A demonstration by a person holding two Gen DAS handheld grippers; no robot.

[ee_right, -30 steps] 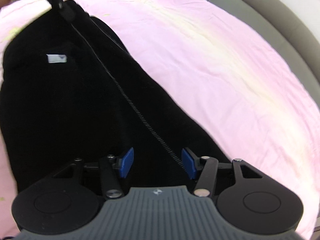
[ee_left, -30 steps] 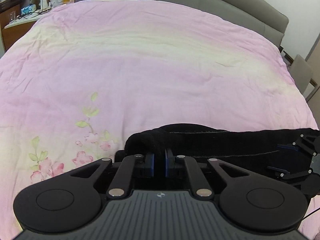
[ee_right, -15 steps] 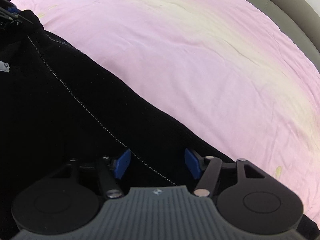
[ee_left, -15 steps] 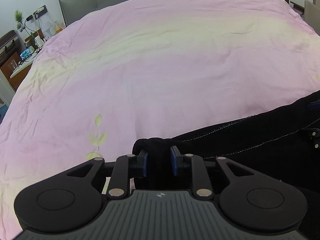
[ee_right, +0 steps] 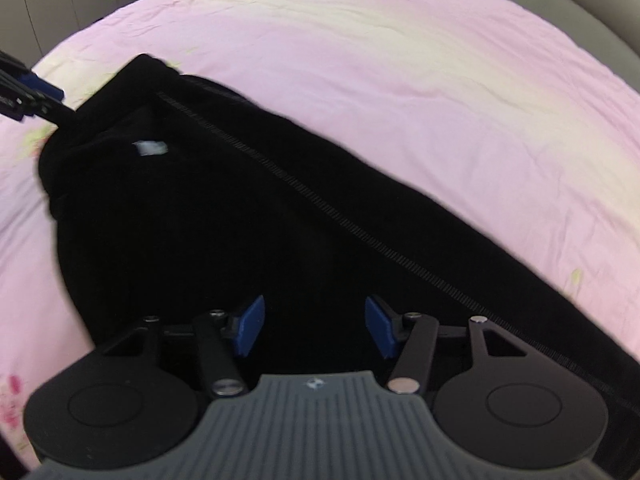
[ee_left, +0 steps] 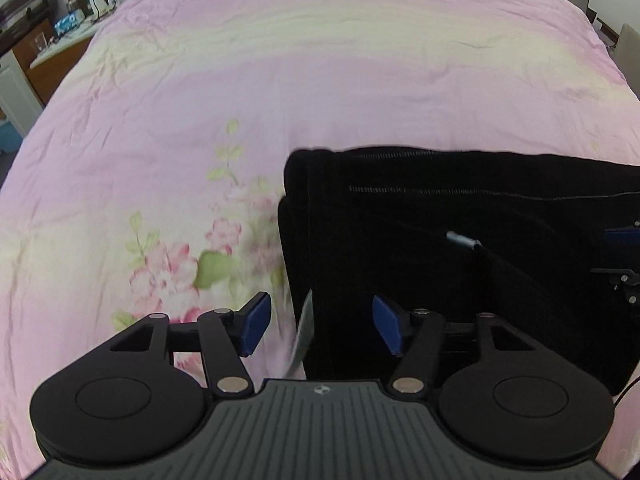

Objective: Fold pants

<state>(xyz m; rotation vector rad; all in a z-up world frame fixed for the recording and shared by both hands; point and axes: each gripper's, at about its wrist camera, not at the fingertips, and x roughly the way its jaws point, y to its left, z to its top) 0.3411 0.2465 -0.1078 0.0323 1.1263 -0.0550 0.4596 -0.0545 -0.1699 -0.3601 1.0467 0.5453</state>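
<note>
Black pants [ee_left: 440, 248] lie on the pink bed cover, waistband end at the left in the left wrist view, with a small white label [ee_left: 463, 239] showing. My left gripper [ee_left: 320, 330] is open and empty, just above the pants' left edge. In the right wrist view the pants [ee_right: 248, 216] stretch from upper left to lower right, with the white label [ee_right: 150, 147] near their far end. My right gripper [ee_right: 314, 330] is open and empty over the black cloth. The left gripper shows at the far left of that view [ee_right: 24, 92].
The pink floral bed cover [ee_left: 280, 80] fills both views. A wooden desk with clutter [ee_left: 60, 28] stands beyond the bed's far left corner. A grey headboard [ee_right: 592, 4] runs along the right side in the right wrist view. Cabinets [ee_right: 60, 4] stand at the back left.
My left gripper has opened and let go of the pants' waistband. The pants have dropped and now lie flat on the bed. My right gripper stays open.
</note>
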